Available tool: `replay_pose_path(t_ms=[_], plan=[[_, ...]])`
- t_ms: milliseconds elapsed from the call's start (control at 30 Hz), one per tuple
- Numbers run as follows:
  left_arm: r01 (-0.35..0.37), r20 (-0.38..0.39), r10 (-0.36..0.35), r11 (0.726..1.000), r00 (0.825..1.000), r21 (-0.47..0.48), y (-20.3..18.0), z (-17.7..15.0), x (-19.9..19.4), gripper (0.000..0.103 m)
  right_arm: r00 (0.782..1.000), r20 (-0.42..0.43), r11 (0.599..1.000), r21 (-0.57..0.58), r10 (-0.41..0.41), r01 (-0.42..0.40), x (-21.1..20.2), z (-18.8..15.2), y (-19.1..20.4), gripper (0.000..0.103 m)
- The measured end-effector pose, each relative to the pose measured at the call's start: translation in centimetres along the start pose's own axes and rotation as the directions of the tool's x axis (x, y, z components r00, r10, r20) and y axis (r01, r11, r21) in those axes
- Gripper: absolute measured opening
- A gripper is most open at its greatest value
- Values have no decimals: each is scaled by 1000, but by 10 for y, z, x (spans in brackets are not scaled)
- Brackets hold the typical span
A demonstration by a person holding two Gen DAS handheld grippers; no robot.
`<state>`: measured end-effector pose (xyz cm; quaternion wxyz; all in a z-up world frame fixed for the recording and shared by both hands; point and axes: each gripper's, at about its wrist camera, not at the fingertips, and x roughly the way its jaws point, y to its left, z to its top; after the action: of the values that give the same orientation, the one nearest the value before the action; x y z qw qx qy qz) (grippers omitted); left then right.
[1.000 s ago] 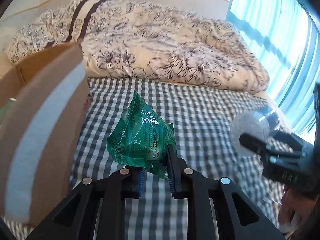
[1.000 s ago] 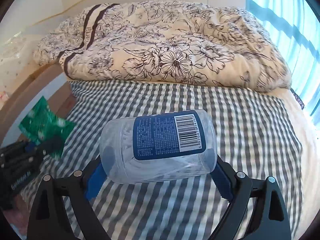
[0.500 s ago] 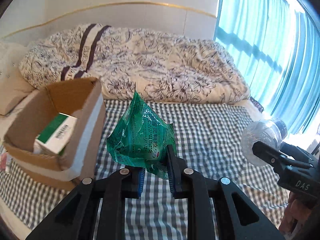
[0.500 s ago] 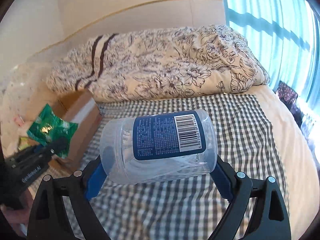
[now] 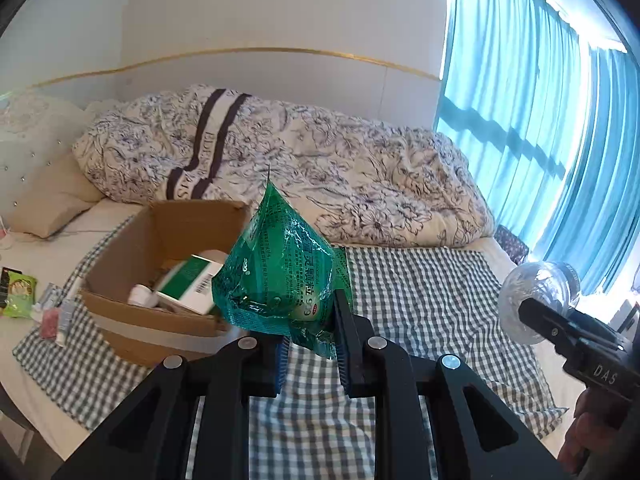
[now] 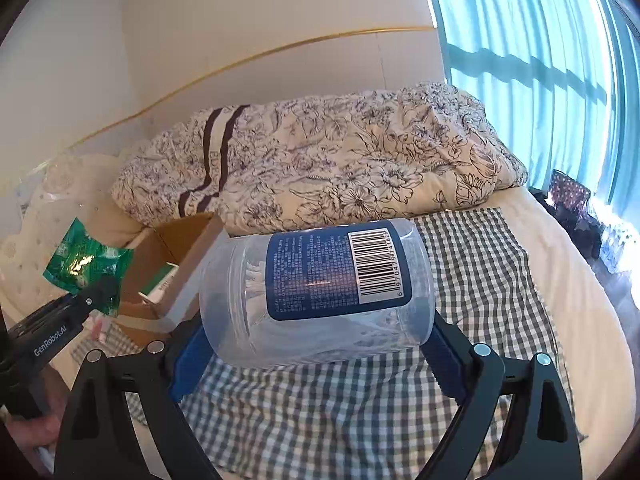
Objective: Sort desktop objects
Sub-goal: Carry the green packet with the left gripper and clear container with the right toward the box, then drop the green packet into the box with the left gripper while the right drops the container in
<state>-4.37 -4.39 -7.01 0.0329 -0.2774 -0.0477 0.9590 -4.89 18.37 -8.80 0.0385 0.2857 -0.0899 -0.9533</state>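
Watching this from the side of the bed, both hands are loaded up. The left gripper (image 5: 310, 350) is pinched shut on the lower corner of a crinkly green plastic sachet (image 5: 278, 276), held up in the air just right of the open brown cardboard box (image 5: 160, 276). The right gripper (image 6: 316, 350) is clamped on the 2 ends of a clear plastic tub with a blue barcode label (image 6: 316, 292), lying sideways above the grey-and-white checked cloth (image 6: 472, 280).

If the box is where stuff goes, I'd say the sachet is the easy drop: swing it left until it's over the opening, lower it a bit, then let go, since that floppy film could catch on the box wall. The tub is bulkier and slick-looking, so keep it level and wait for the other hand to clear.

The sachet looks puffy and creased, shiny with printed text. The box already has a green-and-white carton (image 5: 192, 284) and something small and white inside.
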Motion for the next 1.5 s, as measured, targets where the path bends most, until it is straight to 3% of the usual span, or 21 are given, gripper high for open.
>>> replay_pose_path(t_ms=[433,800,1100,1367,1500], plan=[[-43,56,46,998,997,-40,64,18,-21,19,999,20,997,-60,39,-38,3,17,63,91],[-83,84,84,996,993,-15,124,40,1,19,993,17,977,-181,119,-114,49,40,135,91],[-135,50,135,991,990,-12,171,54,42,19,982,7,945,-275,187,-178,95,60,193,91],[-131,-37,130,991,991,-10,192,48,92,19,976,-24,930,-298,218,-215,131,56,210,91],[-110,-119,109,994,987,-4,202,44,123,19,974,-51,924,-308,222,-226,154,53,217,91]])
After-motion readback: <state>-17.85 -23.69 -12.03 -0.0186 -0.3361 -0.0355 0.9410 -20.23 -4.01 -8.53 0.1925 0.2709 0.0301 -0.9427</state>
